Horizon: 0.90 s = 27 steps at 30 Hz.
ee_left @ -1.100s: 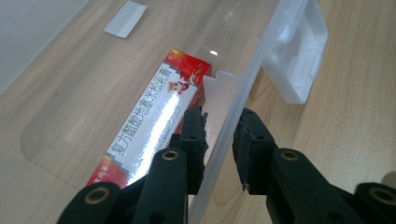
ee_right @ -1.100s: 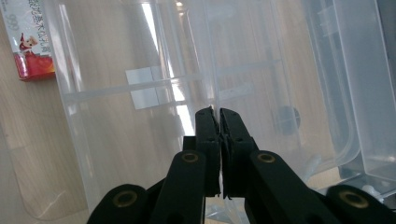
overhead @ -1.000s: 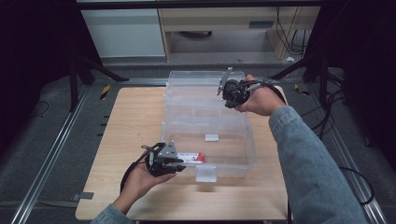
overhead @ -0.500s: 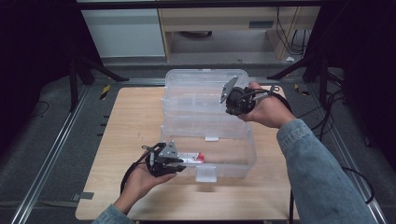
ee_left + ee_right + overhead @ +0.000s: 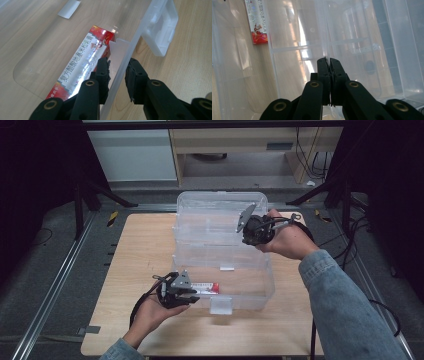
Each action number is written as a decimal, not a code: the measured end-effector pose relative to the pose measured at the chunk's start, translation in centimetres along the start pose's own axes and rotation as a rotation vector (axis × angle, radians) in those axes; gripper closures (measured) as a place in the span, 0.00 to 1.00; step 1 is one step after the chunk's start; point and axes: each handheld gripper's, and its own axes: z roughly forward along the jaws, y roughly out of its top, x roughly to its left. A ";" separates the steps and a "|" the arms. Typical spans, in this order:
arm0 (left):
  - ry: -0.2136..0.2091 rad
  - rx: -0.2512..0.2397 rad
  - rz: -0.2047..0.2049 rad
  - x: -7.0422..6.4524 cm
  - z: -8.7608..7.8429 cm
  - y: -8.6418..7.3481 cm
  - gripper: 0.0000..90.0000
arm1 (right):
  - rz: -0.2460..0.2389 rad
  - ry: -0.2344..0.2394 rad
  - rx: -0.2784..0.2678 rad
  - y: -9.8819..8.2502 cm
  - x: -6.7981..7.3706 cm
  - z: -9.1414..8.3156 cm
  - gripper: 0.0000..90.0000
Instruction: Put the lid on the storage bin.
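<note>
A clear plastic storage box (image 5: 250,296) stands on the wooden table (image 5: 145,250). A red and white toothpaste carton (image 5: 205,288) lies flat on its floor near the front wall. My left gripper (image 5: 192,296) straddles that front wall (image 5: 125,57), one jaw inside by the carton (image 5: 82,65) and one outside, closed on the wall's rim. My right gripper (image 5: 247,234) is shut on the edge of the hinged clear lid (image 5: 215,220) and holds it tilted above the box. In the right gripper view the jaws (image 5: 328,60) pinch the thin lid edge, with the carton (image 5: 258,22) visible through the plastic.
The box's latch flap (image 5: 220,305) hangs on the front wall, just right of my left gripper. Metal rails (image 5: 55,285) run along the table's left and right sides. Cabinets (image 5: 135,155) and stand legs sit beyond the far edge. Bare wood shows left of the box.
The right hand has brought the lid's edge forward and slightly left, so the lid has swung over the box. The left gripper has stayed on the front wall.
</note>
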 end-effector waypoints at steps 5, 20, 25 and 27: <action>0.002 -0.003 -0.004 -0.1 0.0 0.0 0.80 | -0.001 -0.006 -0.018 -0.2 0.9 -0.4 0.98; 0.020 -0.007 -0.006 -0.3 0.2 0.2 0.80 | -0.013 -0.005 -0.056 -1.1 2.9 -1.1 0.98; 0.022 -0.016 -0.010 -0.4 0.5 0.5 0.80 | -0.016 -0.007 -0.047 -1.0 2.6 -0.9 0.98; 0.021 -0.014 -0.006 -0.4 0.5 0.5 0.81 | -0.019 -0.008 -0.049 -1.1 2.7 -1.0 0.98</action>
